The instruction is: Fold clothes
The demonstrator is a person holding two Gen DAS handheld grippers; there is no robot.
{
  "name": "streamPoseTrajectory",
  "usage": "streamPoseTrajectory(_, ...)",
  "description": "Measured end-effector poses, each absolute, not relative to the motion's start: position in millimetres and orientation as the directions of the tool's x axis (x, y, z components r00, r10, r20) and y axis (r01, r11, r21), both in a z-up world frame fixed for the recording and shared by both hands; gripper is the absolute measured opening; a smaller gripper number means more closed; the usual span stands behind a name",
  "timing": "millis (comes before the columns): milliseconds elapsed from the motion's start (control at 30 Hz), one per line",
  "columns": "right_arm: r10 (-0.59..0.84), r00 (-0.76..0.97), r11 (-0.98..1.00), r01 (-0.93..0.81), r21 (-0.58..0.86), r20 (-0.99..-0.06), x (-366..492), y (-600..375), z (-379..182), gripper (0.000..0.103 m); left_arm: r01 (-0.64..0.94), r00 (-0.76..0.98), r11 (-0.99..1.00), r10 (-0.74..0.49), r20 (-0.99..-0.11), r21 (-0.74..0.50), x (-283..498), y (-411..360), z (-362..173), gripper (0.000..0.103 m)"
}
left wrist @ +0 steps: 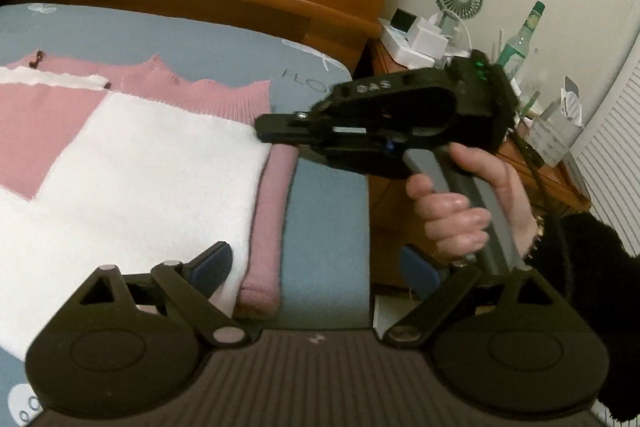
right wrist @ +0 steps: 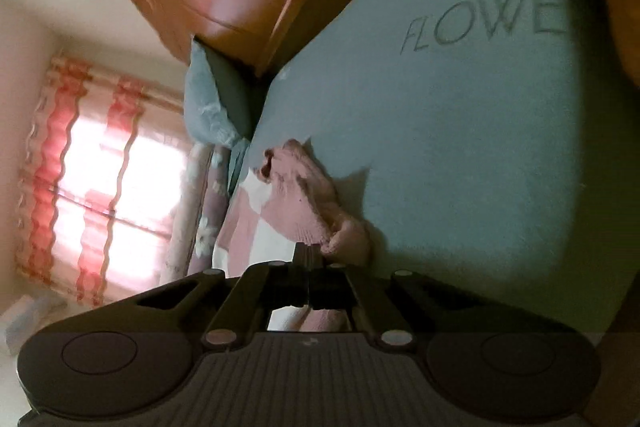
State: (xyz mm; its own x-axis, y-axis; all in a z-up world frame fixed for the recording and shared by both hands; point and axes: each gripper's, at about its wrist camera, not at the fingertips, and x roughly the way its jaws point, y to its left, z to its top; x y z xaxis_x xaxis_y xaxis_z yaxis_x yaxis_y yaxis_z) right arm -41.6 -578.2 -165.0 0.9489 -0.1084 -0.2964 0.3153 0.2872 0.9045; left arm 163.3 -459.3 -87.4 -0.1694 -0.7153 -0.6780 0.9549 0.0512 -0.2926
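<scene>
Right wrist view: our right gripper (right wrist: 310, 255) pinches the sweater (right wrist: 296, 211) hem; our left gripper (left wrist: 320, 263) gapes empty, nearer its other end.

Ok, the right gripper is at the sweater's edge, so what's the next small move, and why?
Probably lift the right gripper a little and draw the pinched edge across the sweater. Its jaws are shut, and seem to be pinching pink knit at the sweater's side on the bed, so a fold can start. The left gripper is open and holds nothing.
</scene>
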Motion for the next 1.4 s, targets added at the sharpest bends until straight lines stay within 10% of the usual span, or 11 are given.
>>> streamPoseTrajectory(67,-0.124,0.942,0.346,0.336,0.876,-0.312,-43,-569,-148,0.03,0.958,-0.161,0.05,-0.717,-0.678,-0.281,162,-461,-85,0.091)
streamPoseTrajectory(367,-0.203,0.835,0.561,0.528,0.638,-0.512,-19,-559,-117,0.011,0.979,-0.106,0.06,-0.672,-0.733,-0.196,152,-467,-93,0.091)
streamPoseTrajectory(667,-0.114,0.87,0.71,0.409,0.573,-0.48,3,-546,-81,0.048,0.974,-0.13,0.046,-0.682,-0.719,-0.22,154,-462,-77,0.091)
streamPoseTrajectory(800,-0.08,0.823,0.723,0.437,0.536,-0.562,19,-555,-98,0.046,0.972,-0.136,0.053,-0.672,-0.728,-0.231,152,-469,-94,0.092)
streamPoseTrajectory(1400,-0.274,0.881,0.881,0.391,0.265,-0.386,-6,-510,-78,0.076,0.981,-0.123,0.014,-0.733,-0.669,-0.195,163,-416,-76,0.096)
